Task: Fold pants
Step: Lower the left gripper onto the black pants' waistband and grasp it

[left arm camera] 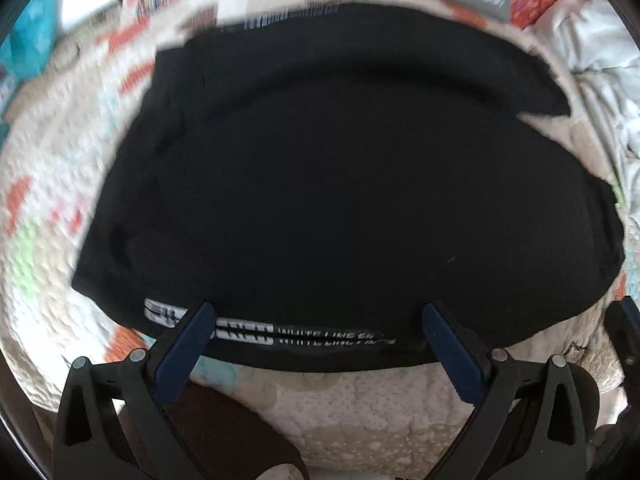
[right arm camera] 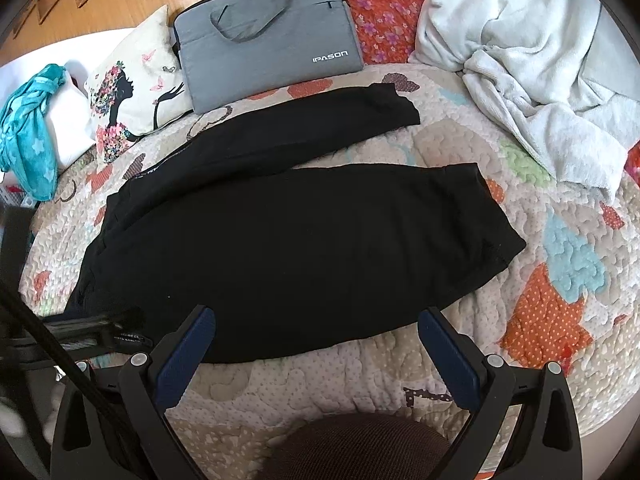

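Black pants (right arm camera: 280, 240) lie sideways just ahead of 2 wide-open, empty grippers, the left gripper (left arm camera: 320, 312) nearer than the right gripper (right arm camera: 316, 316)

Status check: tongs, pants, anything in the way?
Left tongs open at the waistband edge, right tongs open, both empty. Black pants flat on quilt, legs splayed apart. Grey laptop bag touching far leg.
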`<state>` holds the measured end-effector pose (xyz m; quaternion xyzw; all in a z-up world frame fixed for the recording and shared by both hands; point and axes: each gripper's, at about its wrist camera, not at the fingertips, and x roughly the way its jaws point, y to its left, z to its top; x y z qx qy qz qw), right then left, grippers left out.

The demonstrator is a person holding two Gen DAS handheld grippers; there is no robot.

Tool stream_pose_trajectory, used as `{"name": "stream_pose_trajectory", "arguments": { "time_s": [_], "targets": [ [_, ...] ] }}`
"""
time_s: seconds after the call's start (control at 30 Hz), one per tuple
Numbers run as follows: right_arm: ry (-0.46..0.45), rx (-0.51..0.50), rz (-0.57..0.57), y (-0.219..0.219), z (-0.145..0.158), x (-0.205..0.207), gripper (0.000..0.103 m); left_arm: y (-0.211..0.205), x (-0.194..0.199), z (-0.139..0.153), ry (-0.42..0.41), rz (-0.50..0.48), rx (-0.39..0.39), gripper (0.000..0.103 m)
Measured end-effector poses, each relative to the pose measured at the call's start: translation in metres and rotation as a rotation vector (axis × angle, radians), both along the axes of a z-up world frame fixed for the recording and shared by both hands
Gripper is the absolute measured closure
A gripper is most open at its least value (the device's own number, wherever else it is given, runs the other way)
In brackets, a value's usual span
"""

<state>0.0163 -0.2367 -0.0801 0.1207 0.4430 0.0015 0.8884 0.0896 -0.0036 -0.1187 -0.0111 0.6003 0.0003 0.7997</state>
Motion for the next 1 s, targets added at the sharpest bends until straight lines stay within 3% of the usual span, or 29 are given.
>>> {"name": "stream_pose_trajectory", "arguments": {
  "time_s": [0.07,0.43,0.67,0.73,0.83,0.9,1.0],
  "targets": [
    [0.006,0.005,-0.001,-0.001,-0.001,0.002,0.000,0.004,-0.002,-0.004,-0.012,0.013,-0.032,0.000],
    [0.028,0.015,-0.004,-0.002,-0.007,0.006,0.000,0.012,-0.018,-0.010,-0.073,-0.005,-0.036,0.000],
    [0.031,0.003,-0.004,-0.002,-0.007,0.006,0.000,0.010,-0.026,-0.001,-0.061,-0.023,-0.057,0.002],
    [0.032,-0.002,-0.006,-0.002,-0.007,0.005,0.000,0.016,-0.034,0.012,-0.084,-0.017,-0.114,0.012],
    [0.027,-0.009,-0.008,-0.001,-0.005,0.004,0.000,0.033,-0.045,0.047,-0.174,-0.003,-0.186,0.013],
    [0.027,-0.007,-0.001,-0.002,-0.002,0.003,0.000,0.062,-0.056,0.079,-0.286,0.029,-0.210,0.013],
    [-0.013,-0.031,-0.008,-0.004,0.015,-0.001,0.000,0.111,-0.058,0.112,-0.363,0.087,-0.223,0.013]
  ]
}}
